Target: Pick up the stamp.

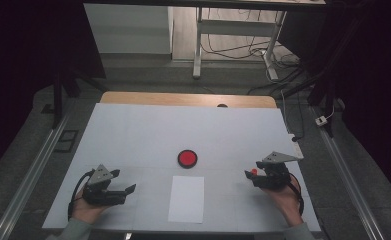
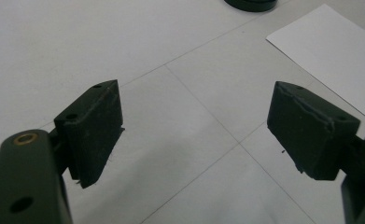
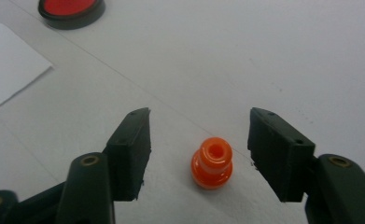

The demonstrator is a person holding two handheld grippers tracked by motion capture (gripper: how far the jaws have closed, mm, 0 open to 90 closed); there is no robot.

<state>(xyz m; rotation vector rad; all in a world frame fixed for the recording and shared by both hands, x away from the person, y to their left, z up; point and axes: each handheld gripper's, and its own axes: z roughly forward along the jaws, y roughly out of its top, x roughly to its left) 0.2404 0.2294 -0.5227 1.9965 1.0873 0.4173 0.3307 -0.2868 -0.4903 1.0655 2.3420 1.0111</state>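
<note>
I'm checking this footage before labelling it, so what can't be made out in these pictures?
- Orange piece: sharp between the right claw jaws in the right gripper view; a speck in the high view, shape unreadable.
- Red disc: cut off by the top edge in both gripper views.
- White sheet: cut off by the frame edge in both gripper views.

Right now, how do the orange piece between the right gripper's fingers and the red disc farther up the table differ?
The orange piece is small and stands upright, knob-shaped with a hole in its top; the red disc is wider, flat and low. The orange piece is one colour with a pale band; the red disc has a dark rim. The orange piece sits between the open right gripper fingers; the red disc lies mid-table, apart from both grippers. Both rest on the white table.
</note>
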